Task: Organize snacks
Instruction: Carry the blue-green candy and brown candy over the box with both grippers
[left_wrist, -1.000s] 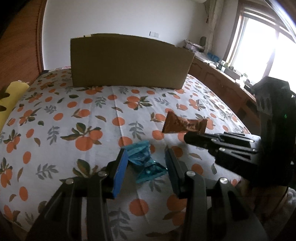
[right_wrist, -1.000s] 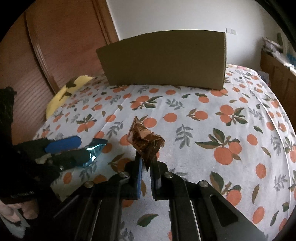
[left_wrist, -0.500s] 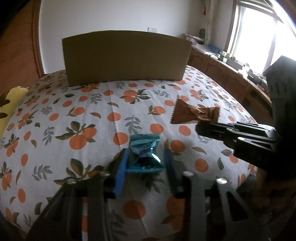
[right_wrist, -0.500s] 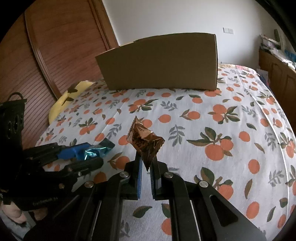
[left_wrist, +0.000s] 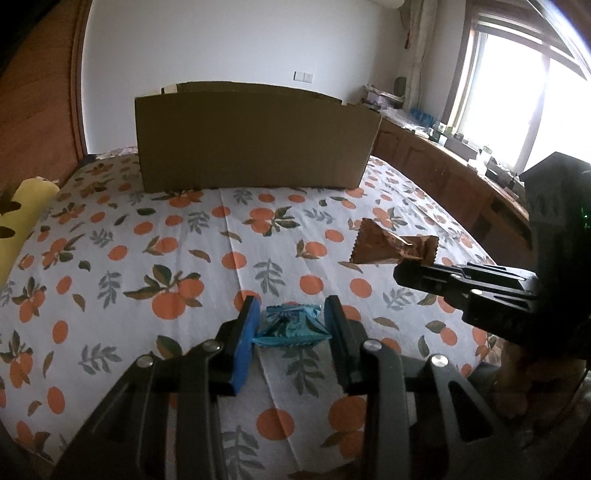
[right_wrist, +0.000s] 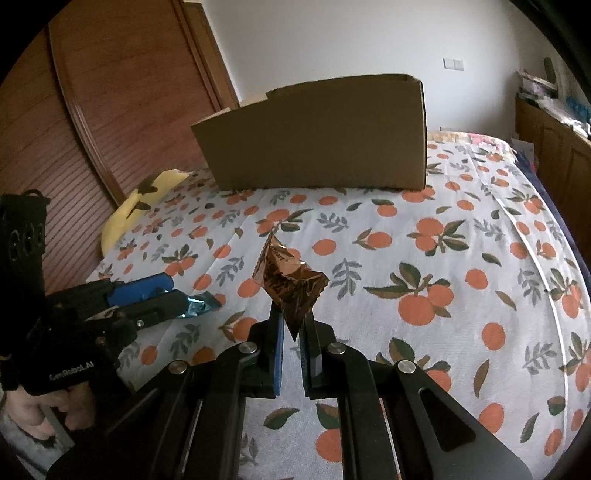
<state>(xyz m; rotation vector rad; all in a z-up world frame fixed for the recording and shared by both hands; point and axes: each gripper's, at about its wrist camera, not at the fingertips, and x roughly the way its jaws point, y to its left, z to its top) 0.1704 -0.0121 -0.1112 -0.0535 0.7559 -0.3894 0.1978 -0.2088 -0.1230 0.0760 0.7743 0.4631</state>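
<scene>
My left gripper (left_wrist: 291, 317) is shut on a blue foil snack packet (left_wrist: 290, 326) and holds it above the bedspread; the packet also shows in the right wrist view (right_wrist: 199, 304). My right gripper (right_wrist: 291, 321) is shut on a brown foil snack packet (right_wrist: 288, 282), held upright above the bed. In the left wrist view that brown packet (left_wrist: 388, 247) sticks out of the right gripper's fingertips (left_wrist: 410, 275) at the right. A brown cardboard box (left_wrist: 255, 147) stands at the far end of the bed, also in the right wrist view (right_wrist: 317, 136). Its inside is hidden.
The bed has a white spread with an orange-fruit print (left_wrist: 147, 258). A yellow pillow (right_wrist: 140, 206) lies at the left edge by a wooden wardrobe (right_wrist: 110, 110). A wooden cabinet with clutter (left_wrist: 461, 177) runs under the window at the right.
The left gripper closed on the blue packet and lifted it off the spread. Both grippers rose and moved toward the box, which now looks larger. The brown packet stayed gripped.
</scene>
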